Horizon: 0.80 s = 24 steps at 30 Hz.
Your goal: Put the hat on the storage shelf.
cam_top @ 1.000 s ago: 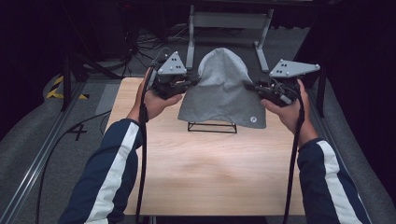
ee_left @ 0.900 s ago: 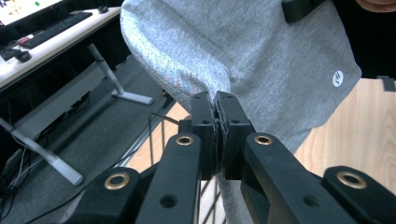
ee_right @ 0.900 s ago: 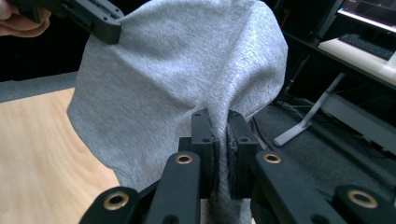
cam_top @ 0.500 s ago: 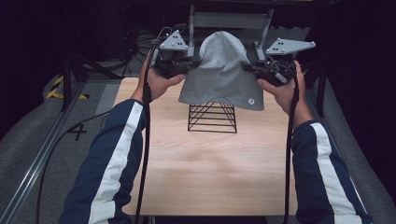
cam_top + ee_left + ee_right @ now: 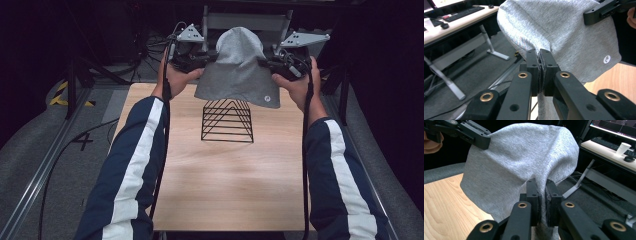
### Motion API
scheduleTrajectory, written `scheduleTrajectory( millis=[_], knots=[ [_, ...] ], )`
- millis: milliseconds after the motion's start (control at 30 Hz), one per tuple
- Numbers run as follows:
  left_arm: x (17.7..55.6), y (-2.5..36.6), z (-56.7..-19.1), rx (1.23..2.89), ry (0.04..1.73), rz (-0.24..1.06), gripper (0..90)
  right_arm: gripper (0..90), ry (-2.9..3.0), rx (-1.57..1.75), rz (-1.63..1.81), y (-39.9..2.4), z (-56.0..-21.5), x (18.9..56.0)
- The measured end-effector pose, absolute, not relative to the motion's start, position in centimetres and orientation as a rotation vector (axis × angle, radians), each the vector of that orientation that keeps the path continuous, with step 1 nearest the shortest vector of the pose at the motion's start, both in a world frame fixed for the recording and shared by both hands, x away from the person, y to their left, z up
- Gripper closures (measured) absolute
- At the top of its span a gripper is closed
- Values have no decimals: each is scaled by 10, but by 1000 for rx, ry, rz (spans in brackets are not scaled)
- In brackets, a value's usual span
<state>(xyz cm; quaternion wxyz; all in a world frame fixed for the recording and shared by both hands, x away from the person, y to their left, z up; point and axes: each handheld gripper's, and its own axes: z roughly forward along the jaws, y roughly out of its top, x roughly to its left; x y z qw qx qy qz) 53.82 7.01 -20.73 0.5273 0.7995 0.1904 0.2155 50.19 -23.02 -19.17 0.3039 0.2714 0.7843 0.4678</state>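
The grey cloth (image 5: 237,65) hangs in the upper middle of the high view, stretched between the left gripper (image 5: 204,57) and the right gripper (image 5: 265,63), each with its jaws pressed together on one side of the fabric. The cloth's lower hem floats just above the black wire rack (image 5: 227,120), which stands alone on the wooden table (image 5: 225,190). The lower half of the tabletop lies bare. Past the table's far edge, at the top of the frame, a grey metal frame (image 5: 247,20) and tangled cables (image 5: 150,42) crowd close behind the cloth.
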Motion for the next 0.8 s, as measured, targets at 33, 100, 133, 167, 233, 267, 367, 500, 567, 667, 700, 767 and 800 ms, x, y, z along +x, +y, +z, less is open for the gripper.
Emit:
scheduleTrajectory(
  millis=[33, 100, 133, 167, 233, 267, 367, 500, 567, 667, 700, 767, 800],
  knots=[
    [538, 69, -209, 1912, 459, 512, 872, 842, 2077, 722, 1237, -230, -192, 502],
    [537, 68, -211, 1927, 458, 519, 871, 842, 2077, 725, 1241, -231, -194, 502],
    [537, 68, -213, 1928, 462, 523, 871, 842, 2079, 726, 1237, -230, -195, 502],
    [539, 68, -215, 1926, 467, 516, 871, 842, 2080, 728, 1226, -229, -196, 503],
    [541, 68, -219, 1928, 480, 509, 871, 842, 2086, 735, 1220, -227, -200, 505],
    [542, 68, -221, 1927, 477, 498, 871, 843, 2088, 737, 1216, -227, -201, 506],
    [540, 69, -224, 1917, 470, 477, 871, 842, 2099, 735, 1226, -226, -205, 506],
    [532, 74, -226, 1908, 438, 469, 871, 842, 2109, 725, 1242, -232, -208, 502],
    [527, 78, -226, 1904, 420, 470, 871, 842, 2114, 713, 1259, -234, -208, 498],
    [520, 84, -225, 1900, 406, 473, 871, 842, 2125, 692, 1269, -234, -210, 493],
    [518, 87, -225, 1898, 403, 473, 871, 842, 2130, 688, 1268, -234, -209, 491],
    [514, 90, -224, 1889, 397, 467, 871, 842, 2128, 675, 1279, -233, -208, 487],
    [514, 90, -224, 1889, 397, 467, 871, 842, 2128, 669, 1283, -232, -207, 485]
  ],
)
